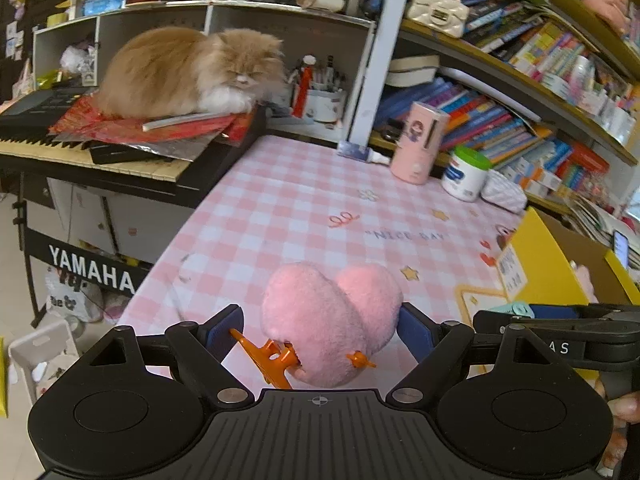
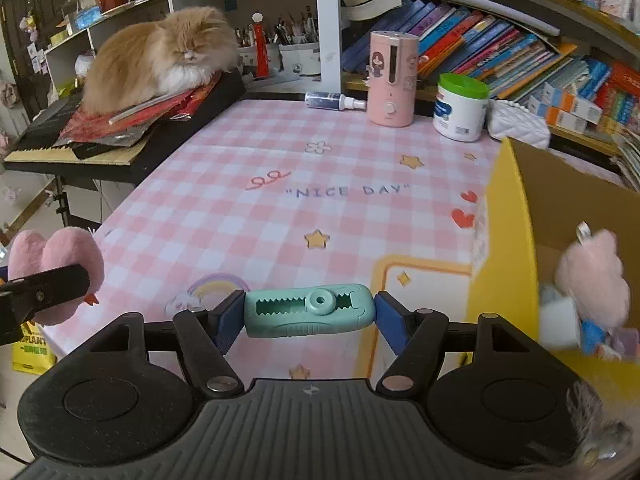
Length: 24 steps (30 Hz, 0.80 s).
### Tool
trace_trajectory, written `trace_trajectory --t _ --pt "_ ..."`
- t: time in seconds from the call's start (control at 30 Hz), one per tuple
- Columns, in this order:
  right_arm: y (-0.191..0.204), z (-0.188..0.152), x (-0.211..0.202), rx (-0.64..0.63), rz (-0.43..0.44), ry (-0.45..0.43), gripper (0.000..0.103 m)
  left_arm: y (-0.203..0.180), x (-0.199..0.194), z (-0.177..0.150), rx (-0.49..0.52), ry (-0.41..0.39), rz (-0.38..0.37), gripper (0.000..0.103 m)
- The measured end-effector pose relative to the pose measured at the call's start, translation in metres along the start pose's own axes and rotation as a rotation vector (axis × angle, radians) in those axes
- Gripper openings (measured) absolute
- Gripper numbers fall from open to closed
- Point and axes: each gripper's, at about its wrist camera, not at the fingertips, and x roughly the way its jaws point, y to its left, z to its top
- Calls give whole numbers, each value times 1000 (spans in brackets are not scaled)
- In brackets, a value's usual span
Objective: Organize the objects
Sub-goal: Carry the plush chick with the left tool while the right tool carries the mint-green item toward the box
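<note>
Although the table covered with a pink-and-white checked cloth (image 2: pixel 280 168) takes most of both views, the coming move turns on the yellow cardboard box with a brown inside (image 2: pixel 504 240), which stands at the right edge of the table. From the right gripper (image 2: pixel 310 312) the box lies just to the right and slightly forward, so this hand is clearly the nearer one; I judge it will go first to drop its load there. The box already holds a fluffy pink plush toy (image 2: pixel 592 276) and some small things that are too blurred to name.

The left gripper (image 1: pixel 320 328) is further from the box, with the right gripper between them. Its jaws stand rather wide and press on both sides of a pink heart-shaped plush with small orange plastic feet (image 1: pixel 332 320), which is carried above the cloth.

The right gripper stands about half open and is closed on a small mint-green plastic device with toothed slots and a round button (image 2: pixel 310 310). The long axis of this device lies across the jaws, from pad to pad, and it is also held in the air, not resting on the table.
</note>
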Motion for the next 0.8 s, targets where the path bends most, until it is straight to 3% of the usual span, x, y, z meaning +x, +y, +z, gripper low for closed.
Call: trace_trajectory --t 0.8 --pt "18 -98 -77 116 -79 27 67 -14 -68 -60 123 43 -100 84"
